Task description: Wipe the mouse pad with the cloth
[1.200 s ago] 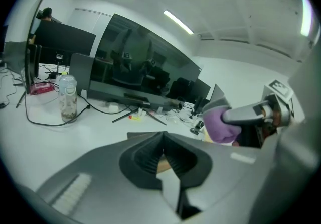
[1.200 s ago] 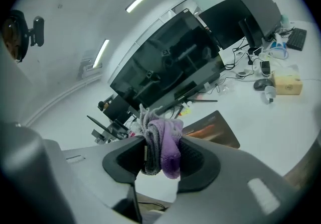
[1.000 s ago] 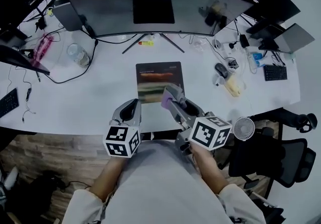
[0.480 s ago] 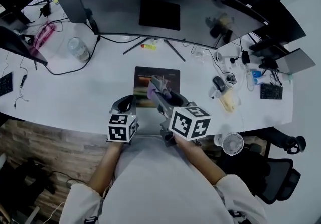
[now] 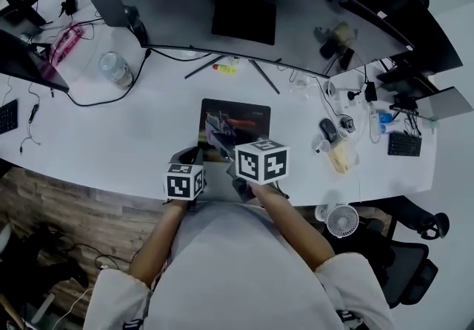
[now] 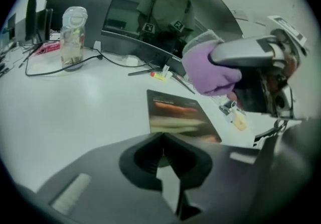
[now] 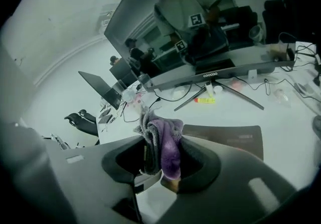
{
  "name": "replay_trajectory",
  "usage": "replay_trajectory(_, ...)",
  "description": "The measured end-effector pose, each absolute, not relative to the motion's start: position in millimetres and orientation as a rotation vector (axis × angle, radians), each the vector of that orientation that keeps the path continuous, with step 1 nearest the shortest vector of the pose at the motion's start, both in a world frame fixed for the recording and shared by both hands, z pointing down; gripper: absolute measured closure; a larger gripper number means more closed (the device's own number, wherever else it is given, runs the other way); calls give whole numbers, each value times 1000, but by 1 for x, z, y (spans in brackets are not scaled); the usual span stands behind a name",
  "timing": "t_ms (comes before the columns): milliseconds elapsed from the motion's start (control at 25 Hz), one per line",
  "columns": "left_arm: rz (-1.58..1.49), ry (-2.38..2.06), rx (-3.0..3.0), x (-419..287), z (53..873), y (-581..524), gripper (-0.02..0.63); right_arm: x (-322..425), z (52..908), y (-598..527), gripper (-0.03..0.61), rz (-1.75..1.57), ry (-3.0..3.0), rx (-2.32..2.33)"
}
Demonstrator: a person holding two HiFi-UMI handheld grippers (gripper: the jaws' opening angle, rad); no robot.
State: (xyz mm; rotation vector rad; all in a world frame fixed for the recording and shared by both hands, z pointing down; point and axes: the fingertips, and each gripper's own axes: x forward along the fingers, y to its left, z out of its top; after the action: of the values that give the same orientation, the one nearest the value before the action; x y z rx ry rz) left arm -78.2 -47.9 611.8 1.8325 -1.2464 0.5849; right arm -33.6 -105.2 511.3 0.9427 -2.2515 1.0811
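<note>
— What did the cloth look like?

— A small lilac cloth with a grey underside, bunched into folds. The right gripper had it pinched between its jaws, with the crumpled top standing out above them. It sat over the left part of the mouse pad.

— And the pad itself?

— A dark rectangle with blurred orange and pale bands, lying flat on the white desk, with the curved monitor beyond its far edge.

— The left gripper?

— Jaw tips pressed together on nothing, just off the pad's near left corner.

— Anything you couldn't make out?

— Whether the cloth touched the pad. In the head view the right gripper's marker cube covered the pad's near edge, and the print on the pad was too smeared to read.

— What changed from a second before?

— The cloth had been at the pad's near edge, right of the middle; it had since crossed to the left part. The left gripper had kept its place by that corner.
</note>
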Motion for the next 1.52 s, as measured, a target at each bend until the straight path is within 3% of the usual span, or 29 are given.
replay_trajectory(840,645,-1185,1833,-79,643,-58,614,-59,617,-179,403,1276,-2025,1019)
replay_trajectory(1520,609,-1185,1778,-82,645,-59,614,-51,626,-181,403,1231,-1947,1067)
